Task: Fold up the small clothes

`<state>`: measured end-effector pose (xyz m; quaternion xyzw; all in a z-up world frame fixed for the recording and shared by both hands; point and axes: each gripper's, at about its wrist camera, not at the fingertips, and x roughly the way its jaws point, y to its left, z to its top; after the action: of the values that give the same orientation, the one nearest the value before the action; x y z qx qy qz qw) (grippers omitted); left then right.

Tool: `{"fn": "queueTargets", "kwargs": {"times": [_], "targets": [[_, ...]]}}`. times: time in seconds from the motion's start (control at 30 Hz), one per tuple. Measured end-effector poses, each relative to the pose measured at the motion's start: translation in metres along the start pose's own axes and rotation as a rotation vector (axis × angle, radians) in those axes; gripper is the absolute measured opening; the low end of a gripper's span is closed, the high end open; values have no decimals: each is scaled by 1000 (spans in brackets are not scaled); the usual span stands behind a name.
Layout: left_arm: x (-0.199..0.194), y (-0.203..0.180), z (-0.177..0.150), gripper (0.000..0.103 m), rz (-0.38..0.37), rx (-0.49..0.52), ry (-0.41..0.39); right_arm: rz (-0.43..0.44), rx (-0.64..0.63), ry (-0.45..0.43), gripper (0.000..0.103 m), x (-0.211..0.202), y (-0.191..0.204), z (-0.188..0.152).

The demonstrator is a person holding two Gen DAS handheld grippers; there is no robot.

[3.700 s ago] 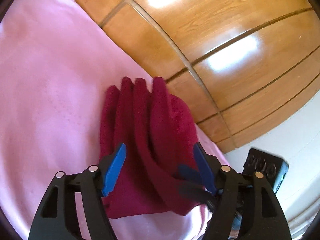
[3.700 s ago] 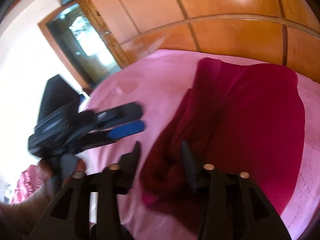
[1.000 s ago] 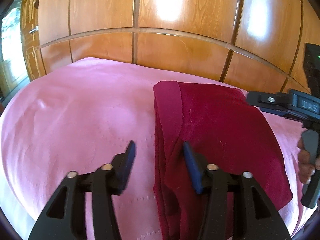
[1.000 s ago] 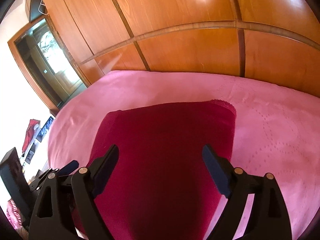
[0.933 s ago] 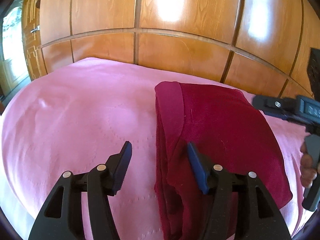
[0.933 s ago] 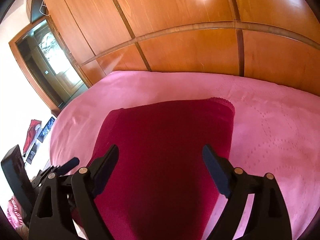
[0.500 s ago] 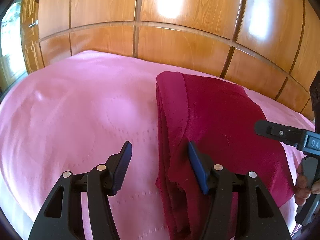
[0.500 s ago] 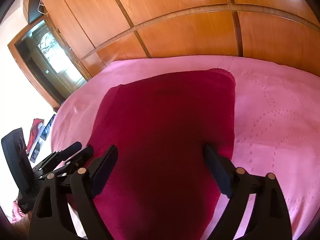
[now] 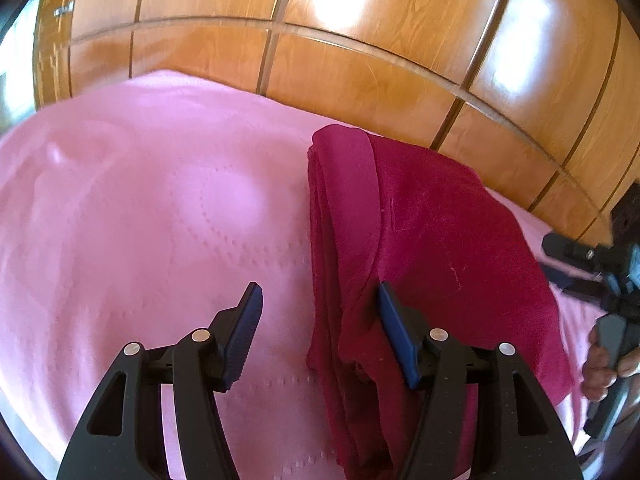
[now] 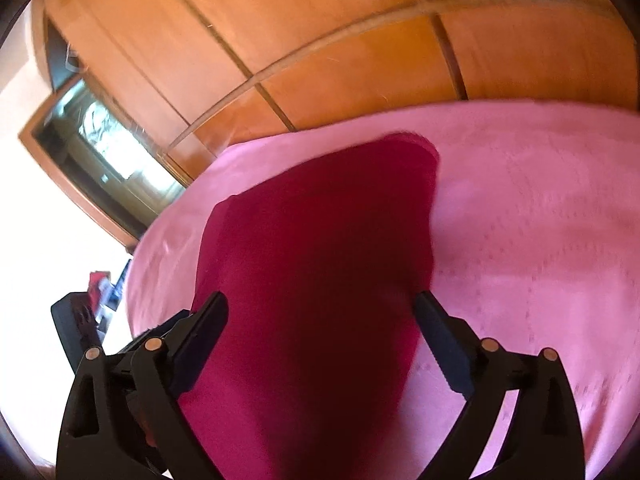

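Observation:
A dark red folded garment (image 9: 432,240) lies flat on the pink bedspread (image 9: 140,208). My left gripper (image 9: 318,304) is open over the garment's left folded edge. Its left finger hangs above the bare spread and its right finger (image 9: 394,332) above the cloth. My right gripper (image 10: 320,308) is wide and its jaws are opening. The garment (image 10: 320,248) lies below and between them, untouched by the pads. The left wrist view also shows the right gripper (image 9: 580,264) at the far right, held by a hand (image 9: 600,364).
A glossy wooden panelled wall (image 9: 360,60) stands right behind the bed. A glazed wooden door (image 10: 100,144) is at the left in the right wrist view, with small items on the floor (image 10: 102,284) beside the bed. The bedspread (image 10: 540,220) stretches right of the garment.
Both grippers have sunk closer to the garment. The right wrist view has rolled and its jaws stand a little wider. In the left view the right gripper has dropped lower at the right edge.

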<state>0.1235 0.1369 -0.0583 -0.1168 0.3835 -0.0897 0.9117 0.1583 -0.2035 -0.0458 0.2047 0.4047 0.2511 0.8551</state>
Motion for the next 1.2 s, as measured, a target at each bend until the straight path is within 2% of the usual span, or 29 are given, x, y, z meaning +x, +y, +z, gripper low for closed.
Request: {"fn": "queueTargets", "kwargs": {"times": [0.1,0.23,0.33,0.43,0.5,0.67,0.77,0.97,1.2], "targets": [[5,14,-1,58,-102,-67,21,48,34,52,95,10,-11,-3],[8,23,-2,58,-179,-109,39,104,65,89,92,22,-18,-6],[19,26,-6,58,-294,-142,89,141,73,102,91,30,-19,-4],[31,32,-8,58,-385,-191,107,162,64,126,86,35,-19,-2],[34,33,-8,53,-424,-207,109,169,60,136,82,35,-19,-2],[29,34,-10,43,-463,-212,105,161,63,130,62,29,-22,-5],[23,33,-10,38,-466,-204,91,152,55,118,54,23,-17,-8],[7,18,-11,35,-506,-174,72,141,0,72,47,-7,-3,-7],[20,-41,11,35,-575,-80,92,90,-17,-37,46,-54,-19,13]]}}
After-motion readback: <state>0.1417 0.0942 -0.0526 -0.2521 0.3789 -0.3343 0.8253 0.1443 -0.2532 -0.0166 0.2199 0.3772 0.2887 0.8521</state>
